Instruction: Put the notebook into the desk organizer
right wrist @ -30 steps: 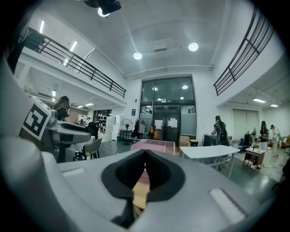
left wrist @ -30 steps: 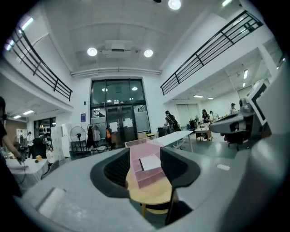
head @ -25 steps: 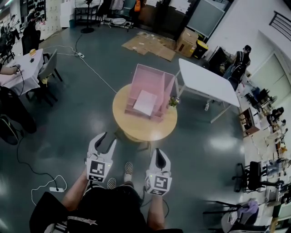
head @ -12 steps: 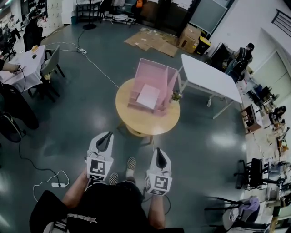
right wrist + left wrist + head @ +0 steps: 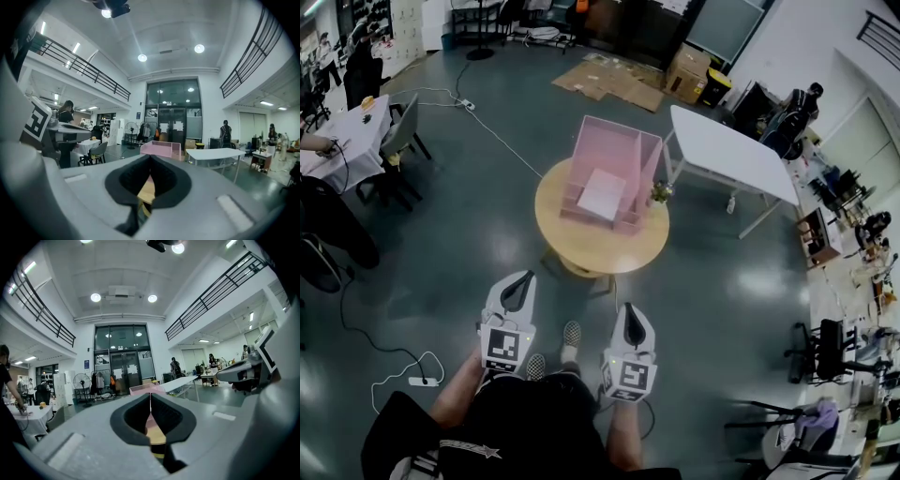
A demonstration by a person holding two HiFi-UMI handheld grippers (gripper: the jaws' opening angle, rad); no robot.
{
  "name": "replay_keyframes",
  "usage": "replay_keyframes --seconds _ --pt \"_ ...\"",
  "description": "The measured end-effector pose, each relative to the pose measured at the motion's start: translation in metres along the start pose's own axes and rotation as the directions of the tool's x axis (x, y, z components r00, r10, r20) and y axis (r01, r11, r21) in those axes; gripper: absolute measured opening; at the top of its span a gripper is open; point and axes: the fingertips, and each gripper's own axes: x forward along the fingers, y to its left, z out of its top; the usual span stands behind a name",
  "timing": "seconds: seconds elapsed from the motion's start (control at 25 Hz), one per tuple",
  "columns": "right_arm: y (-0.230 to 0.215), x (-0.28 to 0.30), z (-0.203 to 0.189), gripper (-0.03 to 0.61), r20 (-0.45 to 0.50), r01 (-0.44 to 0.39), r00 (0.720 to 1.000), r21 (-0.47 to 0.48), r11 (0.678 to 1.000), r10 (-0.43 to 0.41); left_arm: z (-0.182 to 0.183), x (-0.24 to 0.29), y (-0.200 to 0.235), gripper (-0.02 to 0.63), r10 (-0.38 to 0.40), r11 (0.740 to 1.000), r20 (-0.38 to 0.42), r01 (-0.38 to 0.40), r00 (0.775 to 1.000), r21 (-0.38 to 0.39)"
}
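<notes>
Left claw [image 5: 523, 277] just drawn fully together on nothing; right claw [image 5: 630, 309] likewise pressed together, empty, both held above glossy grey floor [image 5: 469, 234]. Well ahead, found flat white notebook [image 5: 602, 194] lying inside pink open-fronted desk organizer [image 5: 619, 150] atop round wooden counter [image 5: 581, 246].

Round wooden table [image 5: 581, 248], white folding table [image 5: 727, 164], flattened cardboard [image 5: 609, 80]

Lab hall; worktables [image 5: 727, 159], mezzanine railing [image 5: 211, 298]
</notes>
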Motion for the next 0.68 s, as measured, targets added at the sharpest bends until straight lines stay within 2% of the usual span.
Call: replay_keyframes --seconds 0.68 --pt "-0.013 0.002 -0.001 0.003 0.002 0.005 1.000 0.011 1.000 -0.005 0.005 0.007 -0.012 0.012 -0.014 1.000 -0.008 0.014 1.000 0.010"
